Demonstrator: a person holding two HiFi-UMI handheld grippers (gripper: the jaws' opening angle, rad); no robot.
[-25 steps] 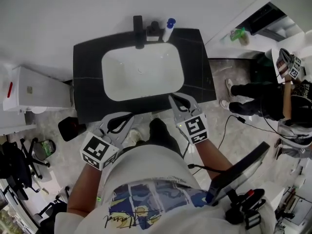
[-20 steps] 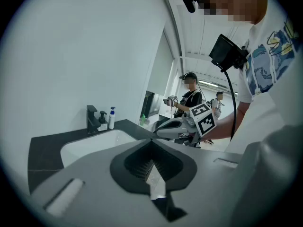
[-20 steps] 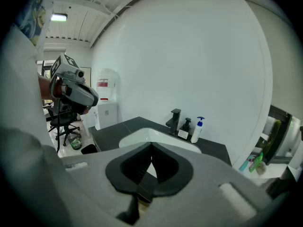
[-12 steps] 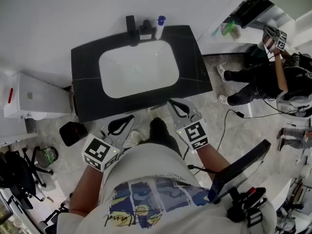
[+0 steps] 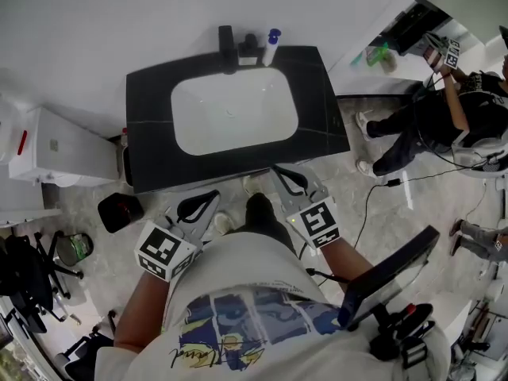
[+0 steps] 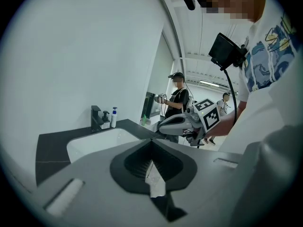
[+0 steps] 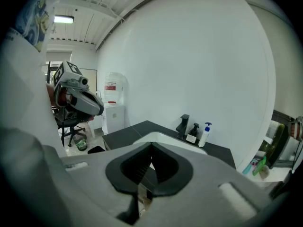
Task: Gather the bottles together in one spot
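Observation:
A white bottle with a blue pump (image 5: 271,48) stands at the back of the black counter (image 5: 147,133), beside a dark pump bottle (image 5: 250,48) and the black faucet (image 5: 226,38). Both bottles also show small and far off in the left gripper view, white bottle (image 6: 113,117) and dark bottle (image 6: 105,120), and in the right gripper view, white bottle (image 7: 204,135) and dark bottle (image 7: 194,130). My left gripper (image 5: 213,196) is shut and empty, held below the counter's front edge. My right gripper (image 5: 279,170) is shut and empty, its tips right at that front edge.
A white sink (image 5: 234,117) fills the counter's middle. Left of the counter stand a white cabinet (image 5: 55,145), a black bin (image 5: 119,210) and an office chair (image 5: 28,272). A green bottle (image 5: 379,54) lies on a ledge at right, near a seated person (image 5: 444,113).
Both grippers have drifted slightly in front of the counter and stayed shut. The head view has shifted a little. The person at right has moved.

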